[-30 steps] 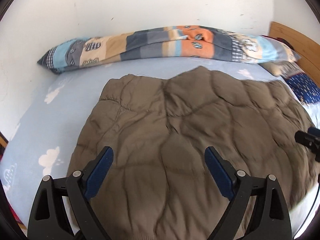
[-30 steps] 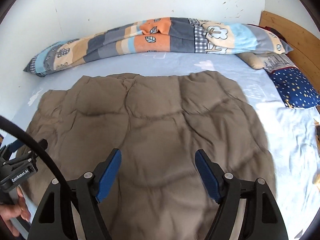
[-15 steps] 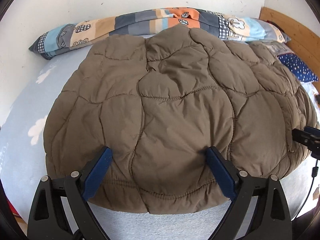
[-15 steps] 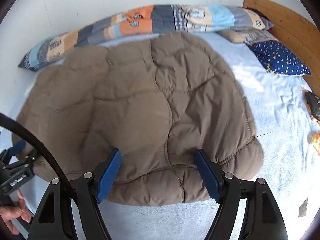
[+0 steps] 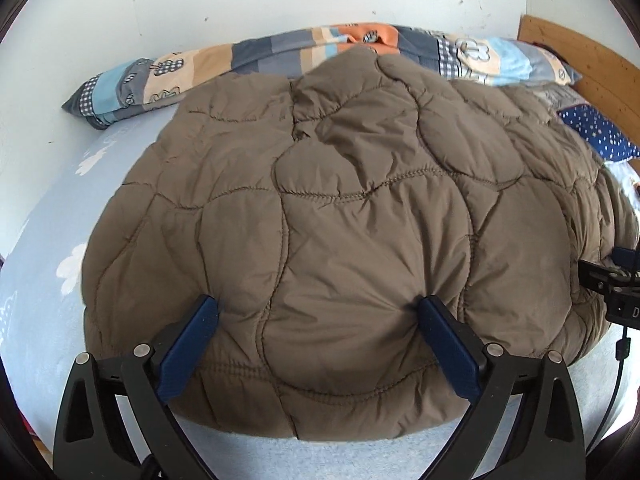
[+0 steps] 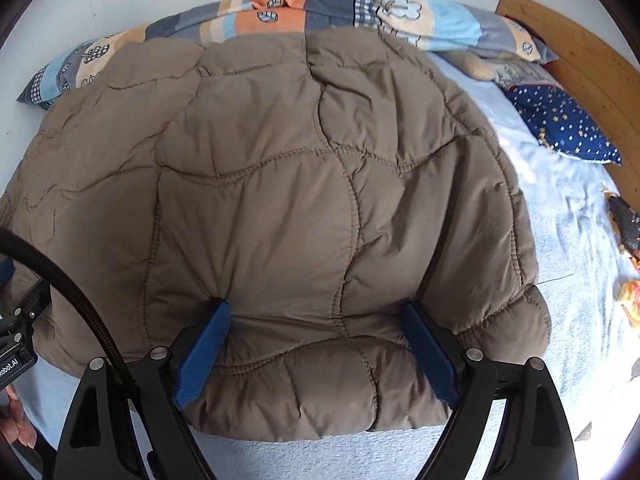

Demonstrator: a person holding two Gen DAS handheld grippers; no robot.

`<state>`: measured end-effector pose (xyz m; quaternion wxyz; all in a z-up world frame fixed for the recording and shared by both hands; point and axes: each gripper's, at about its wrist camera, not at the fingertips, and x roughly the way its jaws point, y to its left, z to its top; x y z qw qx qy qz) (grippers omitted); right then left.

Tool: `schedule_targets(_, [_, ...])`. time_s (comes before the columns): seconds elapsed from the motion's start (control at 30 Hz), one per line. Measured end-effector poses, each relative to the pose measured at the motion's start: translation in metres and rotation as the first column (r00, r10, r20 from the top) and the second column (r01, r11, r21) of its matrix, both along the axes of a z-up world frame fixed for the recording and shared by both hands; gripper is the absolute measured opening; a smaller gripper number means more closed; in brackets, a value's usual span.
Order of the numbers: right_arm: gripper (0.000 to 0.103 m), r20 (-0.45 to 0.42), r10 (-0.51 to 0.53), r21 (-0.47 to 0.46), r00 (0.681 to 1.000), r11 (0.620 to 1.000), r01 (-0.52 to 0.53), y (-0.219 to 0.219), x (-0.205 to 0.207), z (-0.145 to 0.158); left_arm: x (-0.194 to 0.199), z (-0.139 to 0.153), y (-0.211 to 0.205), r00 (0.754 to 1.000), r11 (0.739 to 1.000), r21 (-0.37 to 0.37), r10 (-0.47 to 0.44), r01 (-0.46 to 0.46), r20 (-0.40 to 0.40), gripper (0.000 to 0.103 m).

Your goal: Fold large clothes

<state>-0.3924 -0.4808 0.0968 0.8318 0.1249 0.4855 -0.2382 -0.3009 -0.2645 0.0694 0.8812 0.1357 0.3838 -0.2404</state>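
both the left gripper [image 5: 316, 320] and right gripper [image 6: 316, 316], jaws just widened, press spread fingers holding nothing onto the brown jacket's [image 5: 340, 200] near edge on the bed [image 5: 48, 248], seemingly flattening the fold.

Each black plastic hand-held gripper [image 5: 316, 314] [image 6: 316, 312] carried blue ribbed finger pads [image 5: 188, 350], silver screws [image 6: 159, 353], a curved black cable [image 6: 76, 300] and partial white lettering [image 6: 8, 368].
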Motion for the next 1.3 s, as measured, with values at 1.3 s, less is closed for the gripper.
schedule_targets(1.3, [0.101,0.175,0.101,-0.160,0.979,0.984,-0.073,0.107,-0.077,0.039,-0.074,0.060,0.046,0.998,0.999,-0.025,0.046,-0.045,0.043,0.100])
